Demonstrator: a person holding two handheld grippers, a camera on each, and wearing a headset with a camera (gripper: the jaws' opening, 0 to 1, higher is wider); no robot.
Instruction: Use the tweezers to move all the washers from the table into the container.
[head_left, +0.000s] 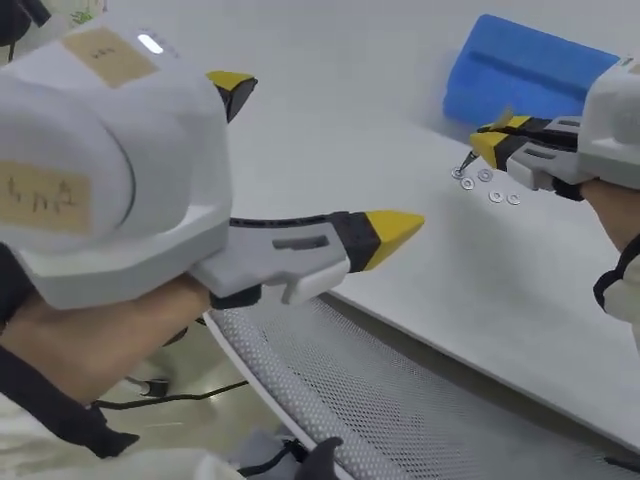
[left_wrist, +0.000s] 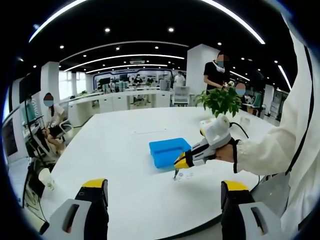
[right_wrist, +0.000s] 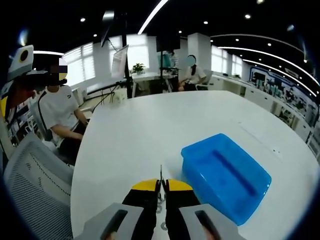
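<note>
In the head view the left tongs (head_left: 330, 152) hang at the near left over the edge of the surface, above a mesh chair (head_left: 370, 400). Their yellow tips are spread wide apart with nothing between them. Further right, the right tongs (head_left: 495, 135) are clamped on the tweezers (head_left: 466, 163), whose tip points down at the white surface (head_left: 380, 100) just beside a loose cluster of washers (head_left: 485, 176). The blue container (head_left: 520, 75) sits just behind the washers. In the right gripper view the tweezers (right_wrist: 161, 175) jut out between the closed yellow tips, with the container (right_wrist: 225, 172) to their right.
</note>
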